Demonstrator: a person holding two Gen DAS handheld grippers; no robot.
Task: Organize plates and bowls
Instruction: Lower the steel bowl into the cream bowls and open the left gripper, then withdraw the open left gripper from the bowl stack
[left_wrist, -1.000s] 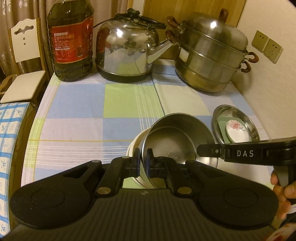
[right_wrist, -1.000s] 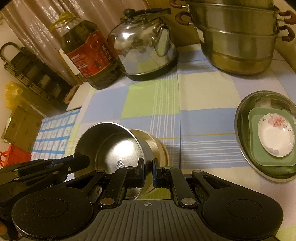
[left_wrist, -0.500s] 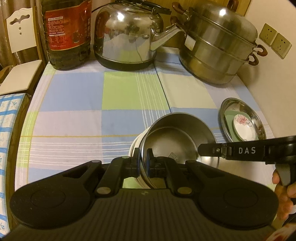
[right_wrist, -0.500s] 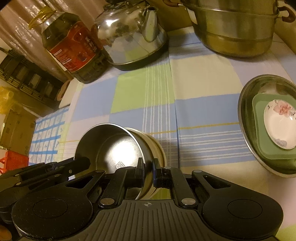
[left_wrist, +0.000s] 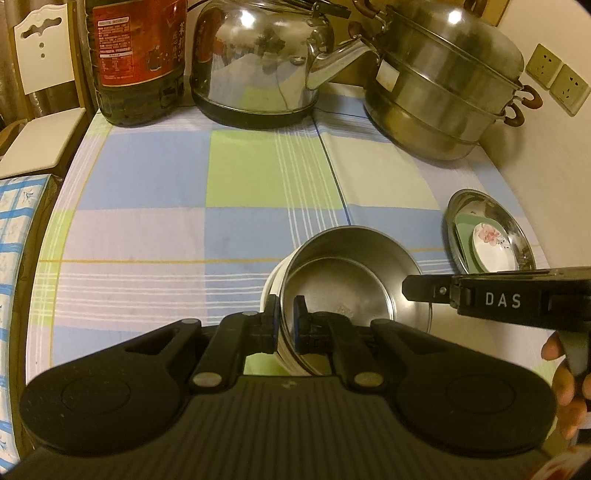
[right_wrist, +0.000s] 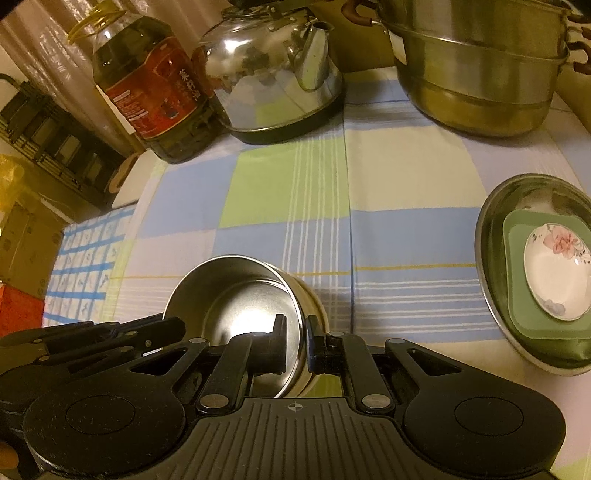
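Your left gripper (left_wrist: 284, 325) has dipped closer to the tabletop (left_wrist: 155, 206). Both it and the right gripper (right_wrist: 295, 341) keep jaws clamped on opposite rims of the steel bowl (left_wrist: 351, 288), steadying it as it nests, tilted, inside the cream bowl (left_wrist: 271, 288).

Left gripper (left_wrist: 284, 319) and right gripper (right_wrist: 296, 338) angle downward, jaws nearly closed.

"DAS" is printed on the right gripper (left_wrist: 424, 291).
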